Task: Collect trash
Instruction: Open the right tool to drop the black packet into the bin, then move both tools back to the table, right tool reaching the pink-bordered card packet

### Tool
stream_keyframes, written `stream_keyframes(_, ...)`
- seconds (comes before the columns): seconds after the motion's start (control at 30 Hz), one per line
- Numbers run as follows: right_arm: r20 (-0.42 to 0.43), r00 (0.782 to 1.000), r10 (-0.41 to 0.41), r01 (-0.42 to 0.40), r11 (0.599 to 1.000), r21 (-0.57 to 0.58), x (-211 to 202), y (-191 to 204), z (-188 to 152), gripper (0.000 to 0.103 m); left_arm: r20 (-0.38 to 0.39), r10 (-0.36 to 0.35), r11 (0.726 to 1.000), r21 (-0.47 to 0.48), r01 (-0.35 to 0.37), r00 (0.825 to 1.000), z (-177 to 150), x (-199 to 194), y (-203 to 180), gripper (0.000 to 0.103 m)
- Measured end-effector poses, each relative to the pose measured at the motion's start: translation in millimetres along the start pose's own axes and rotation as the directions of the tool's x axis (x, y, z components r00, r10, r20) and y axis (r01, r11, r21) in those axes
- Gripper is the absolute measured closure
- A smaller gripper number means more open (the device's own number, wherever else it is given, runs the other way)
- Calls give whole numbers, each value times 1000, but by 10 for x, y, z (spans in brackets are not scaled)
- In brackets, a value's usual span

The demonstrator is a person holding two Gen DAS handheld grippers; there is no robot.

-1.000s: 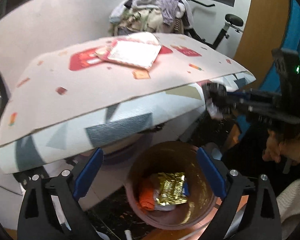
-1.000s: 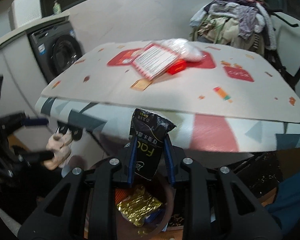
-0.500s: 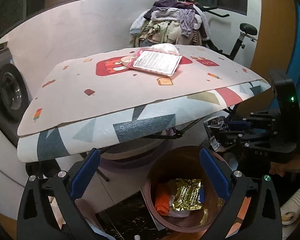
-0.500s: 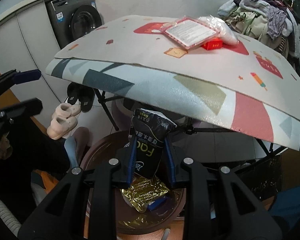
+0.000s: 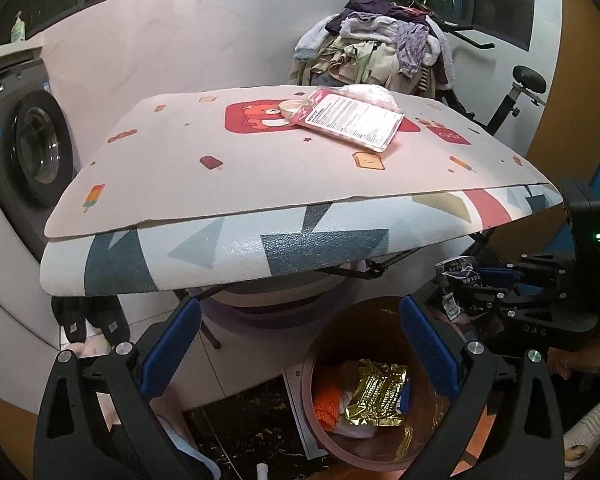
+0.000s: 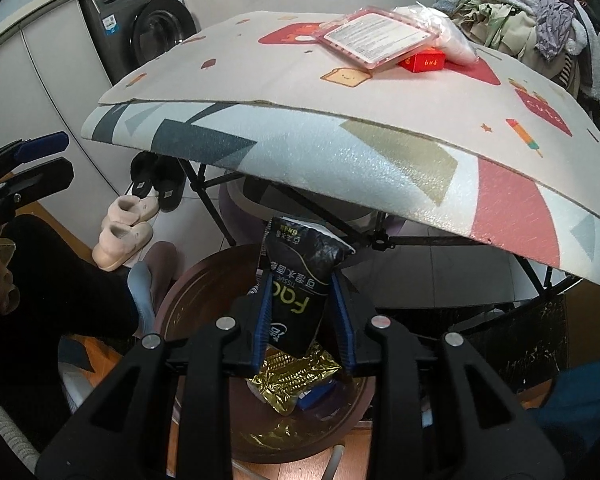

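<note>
Where the left wrist view looks down, the left gripper (image 5: 300,340) hangs released, its blue pads spread wide with nothing between them, above the near rim of the brown trash bin (image 5: 312,384). The bin sits just below the overhanging front edge of the padded table mat (image 5: 220,256), so open room lies only between that edge and the bin's mouth. Inside lie a gold foil wrapper (image 5: 376,394) and something orange (image 5: 326,404); the bin's right wall is hidden behind the gripper's own finger. At the right edge the right gripper (image 5: 466,284) reaches in with a dark packet, mostly hidden. On the mat, well back from the edge, lies a pink-framed printed card (image 5: 354,122).

From the right wrist view, the right gripper (image 6: 302,320) has a black tissue packet (image 6: 300,280) between its blue pads, its jaws opening though the pads still touch the packet's sides. The packet stands upright over the bin (image 6: 188,300), its top just under the mat's edge (image 6: 340,152). The packet covers much of the bin's inside. The left gripper (image 6: 36,160) shows at the left border, cut off.
</note>
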State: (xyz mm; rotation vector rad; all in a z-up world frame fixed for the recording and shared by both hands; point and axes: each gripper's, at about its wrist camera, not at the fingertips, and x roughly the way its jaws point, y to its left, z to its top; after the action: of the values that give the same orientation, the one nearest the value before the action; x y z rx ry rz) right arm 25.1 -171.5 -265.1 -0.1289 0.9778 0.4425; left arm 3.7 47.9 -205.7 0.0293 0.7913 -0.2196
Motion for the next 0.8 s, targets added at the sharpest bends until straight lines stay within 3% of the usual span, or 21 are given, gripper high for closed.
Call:
stream_keyframes(0.43, -20, 1000, 4, -4, 1000, -5, 50, 16, -7, 68, -22, 11, 1000, -25, -12, 1000, -17, 46, 40, 6)
stream_keyframes(0.53, -24, 1000, -1, 1, 1000, -2, 58, 15, -7, 52, -24, 12, 1000, -25, -12, 1000, -13, 50, 44, 6)
stream_keyframes(0.6, -22, 1000, -7, 7, 1000, 1, 58, 11, -9, 33, -24, 12, 1000, -26, -12, 1000, -14, 50, 48, 6)
stream_keyframes(0.7, -16, 999, -31, 31, 999, 8, 55, -3, -2, 13, -24, 12, 1000, -25, -12, 1000, -13, 52, 49, 6)
stream_keyframes(0.8, -13, 999, -48, 49, 998, 26, 54, -43, 6, 9, -25, 13, 1000, -25, -13, 1000, -13, 58, 56, 6)
